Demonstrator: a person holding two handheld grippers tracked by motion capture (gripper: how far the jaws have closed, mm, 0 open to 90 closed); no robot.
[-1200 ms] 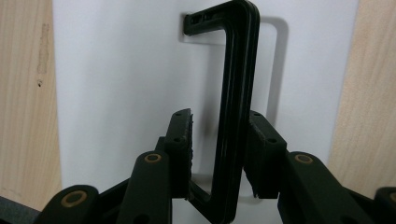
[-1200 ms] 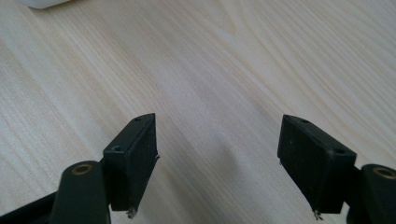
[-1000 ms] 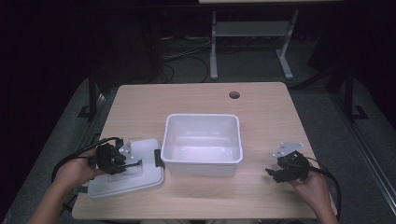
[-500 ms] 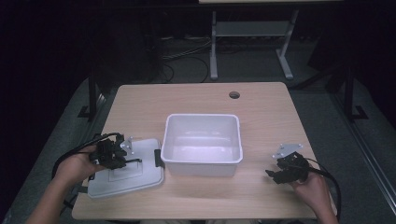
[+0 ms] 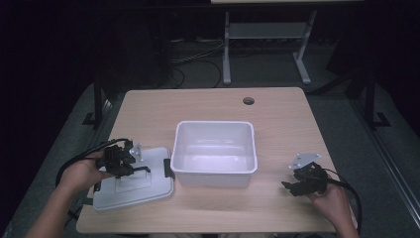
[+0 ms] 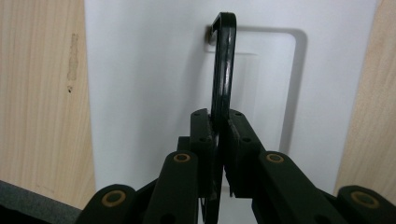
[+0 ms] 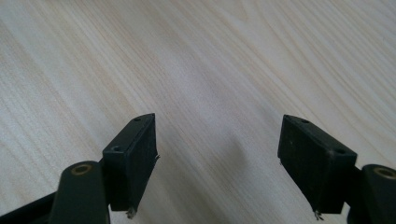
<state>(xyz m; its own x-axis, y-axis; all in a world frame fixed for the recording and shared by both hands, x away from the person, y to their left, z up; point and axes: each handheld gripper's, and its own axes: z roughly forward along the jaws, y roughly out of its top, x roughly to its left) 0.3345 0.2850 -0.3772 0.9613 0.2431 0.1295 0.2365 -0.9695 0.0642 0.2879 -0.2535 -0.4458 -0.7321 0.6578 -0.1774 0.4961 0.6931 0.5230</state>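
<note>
A white lid (image 5: pixel 133 187) lies flat on the table at the left, with a black handle (image 5: pixel 142 170) standing up from its middle. My left gripper (image 5: pixel 131 166) is shut on that handle; its jaws have just been closing with the handle between them. In the left gripper view the handle (image 6: pixel 223 70) rises edge-on from between the pads of the left gripper (image 6: pixel 218 120), above the lid (image 6: pixel 149 93). My right gripper (image 5: pixel 288 187) hovers low over bare wood at the right. In the right gripper view, the right gripper (image 7: pixel 219 154) is open with nothing between its jaws.
A white rectangular bin (image 5: pixel 214 173) stands at the table's middle, just right of the lid, with black clips on the lid's edges. The wooden table (image 5: pixel 208 104) has a round cable hole (image 5: pixel 248 100) at the back. Dark floor and a desk frame lie beyond.
The left gripper has shifted slightly over the lid and its jaws have closed onto the handle. The right hand has kept still.
</note>
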